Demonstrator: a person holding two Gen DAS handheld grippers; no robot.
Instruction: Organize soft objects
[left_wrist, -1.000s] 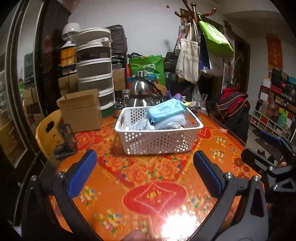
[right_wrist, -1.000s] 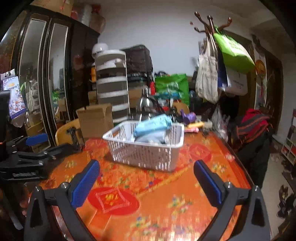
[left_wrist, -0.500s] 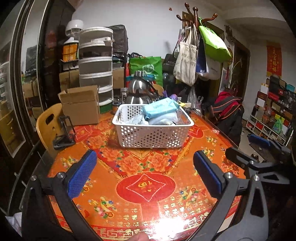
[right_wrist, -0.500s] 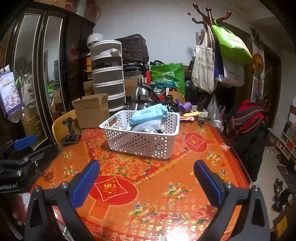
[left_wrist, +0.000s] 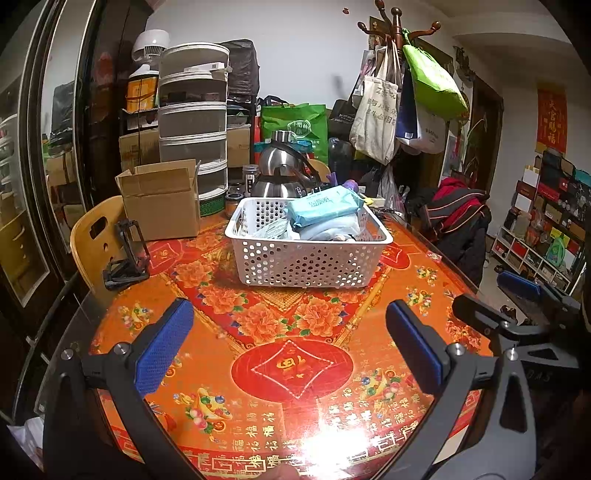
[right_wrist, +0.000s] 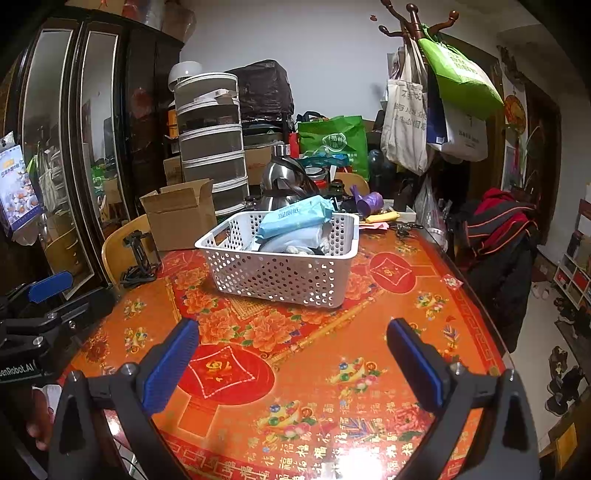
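Over the last second both claws pull back from the table, and the view widens: the white basket shrinks and sits farther ahead than it did, with more of the orange cloth showing in front of it.

The left claw hangs over the near edge of the table, its blue pads spread wide with nothing between them. Off to its left stand a yellow chair and a cardboard box. Straight ahead, well apart from it, is the basket, and in it lie the soft things: a blue wipes pack on top of pale bundled packets.

The right claw is likewise fully spread and empty; for it the basket lies ahead and a little left, the wipes pack poking above the rim.

No soft item is left on the cloth, so the retreat reads as the sorting being finished.
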